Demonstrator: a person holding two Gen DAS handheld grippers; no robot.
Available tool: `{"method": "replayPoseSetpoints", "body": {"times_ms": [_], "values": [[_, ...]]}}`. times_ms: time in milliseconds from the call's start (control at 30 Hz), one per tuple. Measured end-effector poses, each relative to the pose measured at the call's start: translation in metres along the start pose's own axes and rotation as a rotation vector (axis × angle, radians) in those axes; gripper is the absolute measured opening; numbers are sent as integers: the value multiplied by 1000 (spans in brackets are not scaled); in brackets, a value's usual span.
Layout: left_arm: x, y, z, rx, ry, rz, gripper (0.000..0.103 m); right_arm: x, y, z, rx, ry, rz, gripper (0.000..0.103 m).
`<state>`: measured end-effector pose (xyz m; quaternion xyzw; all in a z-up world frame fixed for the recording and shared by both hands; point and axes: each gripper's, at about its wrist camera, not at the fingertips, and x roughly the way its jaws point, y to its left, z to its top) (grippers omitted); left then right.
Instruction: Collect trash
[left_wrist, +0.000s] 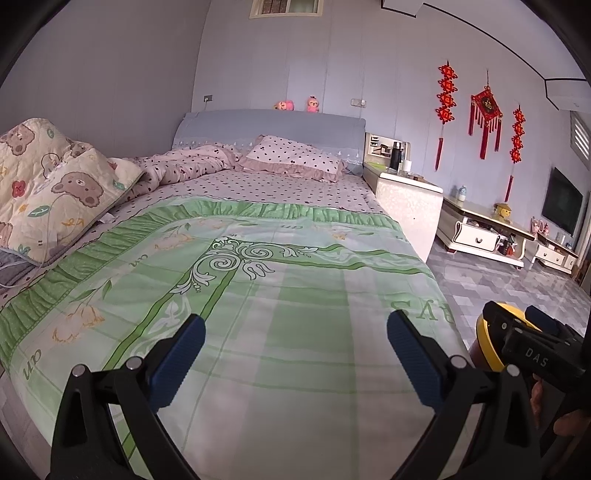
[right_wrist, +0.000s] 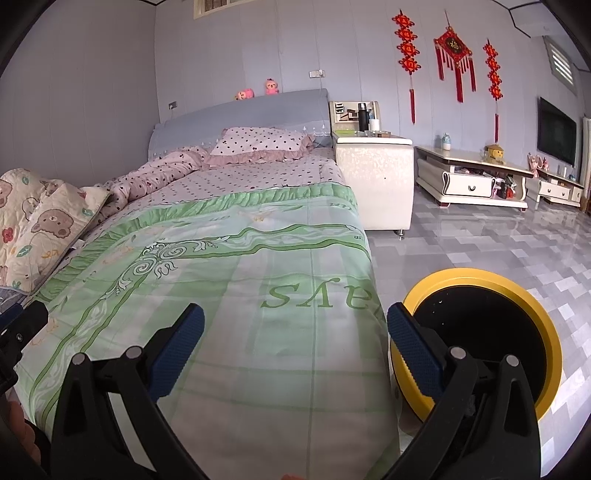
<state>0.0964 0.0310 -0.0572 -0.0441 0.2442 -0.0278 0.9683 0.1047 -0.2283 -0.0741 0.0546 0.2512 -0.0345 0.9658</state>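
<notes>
A round bin with a yellow rim (right_wrist: 476, 276) and a black inside stands on the tiled floor against the right side of the bed's foot. My right gripper (right_wrist: 295, 317) is open and empty, its right finger in front of the bin's left rim and its left finger over the green sheet (right_wrist: 221, 295). My left gripper (left_wrist: 295, 325) is also open and empty, above the foot of the bed. In the left wrist view the right gripper (left_wrist: 517, 314) shows at the lower right, partly covering the bin (left_wrist: 484, 332). No loose trash is plainly visible on the bed.
A bear-print quilt (left_wrist: 55, 192) is bunched on the bed's left side, with a polka-dot pillow (left_wrist: 295, 155) at the headboard. A white bedside cabinet (right_wrist: 376, 177) stands right of the bed, with a low TV stand (right_wrist: 469, 177) beyond it. Grey tiled floor (right_wrist: 498, 236) spreads to the right.
</notes>
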Motion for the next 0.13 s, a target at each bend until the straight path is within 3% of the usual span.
{"method": "replayPoseSetpoints", "body": {"times_ms": [133], "values": [[2, 0, 0, 2, 5, 1, 95, 1, 0, 0, 1, 0, -2, 95]]}}
